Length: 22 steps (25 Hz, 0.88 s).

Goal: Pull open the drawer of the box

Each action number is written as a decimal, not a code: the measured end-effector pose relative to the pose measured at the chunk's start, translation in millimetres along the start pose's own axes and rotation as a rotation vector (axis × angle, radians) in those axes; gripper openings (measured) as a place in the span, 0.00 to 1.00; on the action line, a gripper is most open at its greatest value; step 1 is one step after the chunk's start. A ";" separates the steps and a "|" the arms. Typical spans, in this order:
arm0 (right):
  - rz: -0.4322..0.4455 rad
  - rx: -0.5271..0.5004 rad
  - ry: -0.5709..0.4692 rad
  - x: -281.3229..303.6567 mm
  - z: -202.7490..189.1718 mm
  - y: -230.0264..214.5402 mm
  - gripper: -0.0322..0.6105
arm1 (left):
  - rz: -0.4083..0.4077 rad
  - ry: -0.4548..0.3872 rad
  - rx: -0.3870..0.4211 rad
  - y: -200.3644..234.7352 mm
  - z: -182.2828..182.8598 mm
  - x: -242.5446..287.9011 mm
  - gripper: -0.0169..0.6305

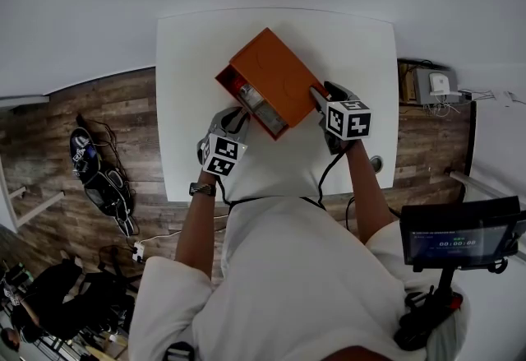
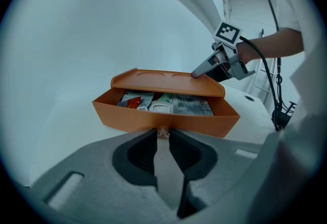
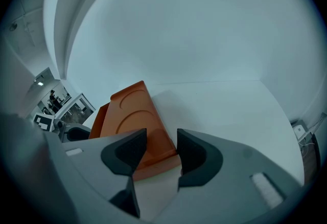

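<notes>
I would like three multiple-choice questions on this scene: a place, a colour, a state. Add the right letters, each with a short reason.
1. Where does the box stand?
A) on a shelf
B) on the white table
C) on a chair

2. What colour is the box?
A) blue
B) green
C) orange

3. How is the drawer?
A) pulled open
B) fully shut
C) lying beside the box

Answers: 1 B, the table shows all round it; 2 C, all its sides are orange; 3 A, packets show inside it.
</notes>
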State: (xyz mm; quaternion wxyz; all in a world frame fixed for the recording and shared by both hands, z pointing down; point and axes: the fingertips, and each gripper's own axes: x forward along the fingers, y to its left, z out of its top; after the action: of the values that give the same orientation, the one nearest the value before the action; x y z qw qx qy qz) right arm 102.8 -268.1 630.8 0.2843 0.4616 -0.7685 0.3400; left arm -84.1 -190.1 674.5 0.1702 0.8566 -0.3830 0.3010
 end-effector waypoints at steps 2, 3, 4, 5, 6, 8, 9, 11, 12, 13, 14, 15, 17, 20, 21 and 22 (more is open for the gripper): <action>0.000 0.002 0.001 1.1 -0.3 -0.7 0.35 | 0.004 0.003 -0.003 0.7 -3.3 -1.3 0.15; 0.001 0.005 0.000 1.7 -0.5 -1.2 0.35 | 0.006 0.005 -0.004 1.0 -4.9 -1.8 0.15; 0.001 0.009 0.000 2.2 -0.8 -1.9 0.35 | 0.007 0.006 -0.006 1.2 -6.5 -2.4 0.15; 0.001 0.013 -0.001 2.7 -1.0 -2.7 0.35 | 0.010 0.009 -0.007 1.4 -7.8 -3.0 0.15; 0.002 0.017 -0.002 3.2 -1.2 -3.4 0.35 | 0.013 0.011 -0.008 1.6 -9.1 -3.7 0.15; 0.003 0.023 -0.003 3.9 -1.2 -4.5 0.35 | 0.018 0.015 -0.010 2.1 -11.1 -5.4 0.15; 0.001 0.024 -0.003 4.1 -1.1 -5.0 0.35 | 0.020 0.017 -0.012 2.4 -12.1 -6.4 0.15; -0.005 0.019 0.000 4.7 -0.6 -6.0 0.35 | 0.026 0.021 -0.016 3.4 -14.2 -8.3 0.15; -0.007 0.017 0.001 5.3 -0.3 -6.4 0.35 | 0.029 0.023 -0.018 4.0 -15.4 -9.1 0.15; -0.008 0.016 0.001 6.0 0.0 -6.6 0.35 | 0.032 0.024 -0.021 4.6 -16.8 -9.7 0.15; -0.006 0.018 0.001 6.7 0.2 -6.7 0.35 | 0.035 0.026 -0.023 5.2 -18.2 -10.4 0.15; -0.004 0.022 0.000 7.4 0.4 -6.9 0.35 | 0.038 0.027 -0.025 5.8 -19.6 -11.0 0.15; 0.000 0.029 -0.003 8.7 0.4 -7.3 0.36 | 0.043 0.031 -0.031 6.9 -22.8 -12.3 0.15; -0.004 0.029 -0.004 9.9 0.6 -8.3 0.36 | 0.049 0.038 -0.036 8.4 -27.5 -14.2 0.15; -0.005 0.029 -0.003 10.3 0.7 -8.6 0.36 | 0.050 0.040 -0.037 8.9 -28.6 -14.9 0.15; -0.005 0.029 -0.003 10.6 0.7 -8.9 0.36 | 0.052 0.042 -0.038 9.4 -29.4 -15.5 0.15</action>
State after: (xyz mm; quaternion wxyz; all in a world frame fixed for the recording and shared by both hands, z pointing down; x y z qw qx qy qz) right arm 106.4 -277.1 640.7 0.2773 0.4681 -0.7628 0.3495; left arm -110.6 -172.3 687.4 0.1866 0.8364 -0.4069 0.3162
